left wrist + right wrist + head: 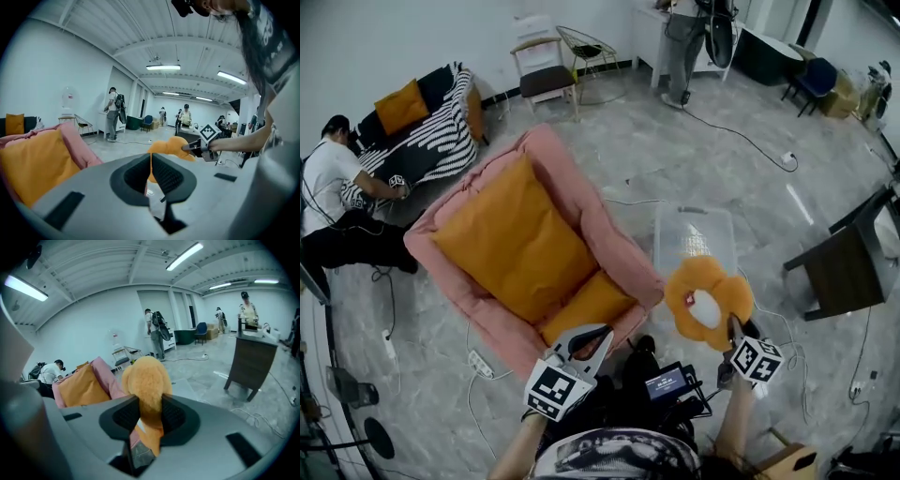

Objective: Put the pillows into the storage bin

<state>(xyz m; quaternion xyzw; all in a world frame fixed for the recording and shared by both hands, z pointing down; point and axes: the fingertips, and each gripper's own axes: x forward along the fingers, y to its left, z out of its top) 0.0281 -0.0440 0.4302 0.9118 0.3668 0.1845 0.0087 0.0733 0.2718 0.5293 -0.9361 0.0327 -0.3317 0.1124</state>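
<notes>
Your right tongs (149, 417) pinch the orange flower pillow (145, 380), jaws narrowly apart, near the storage bin (694, 234). Your left tongs (151, 177) are closed, empty.

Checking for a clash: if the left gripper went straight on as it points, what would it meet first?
Probably the orange flower pillow in the right gripper; depth is unclear.
</notes>
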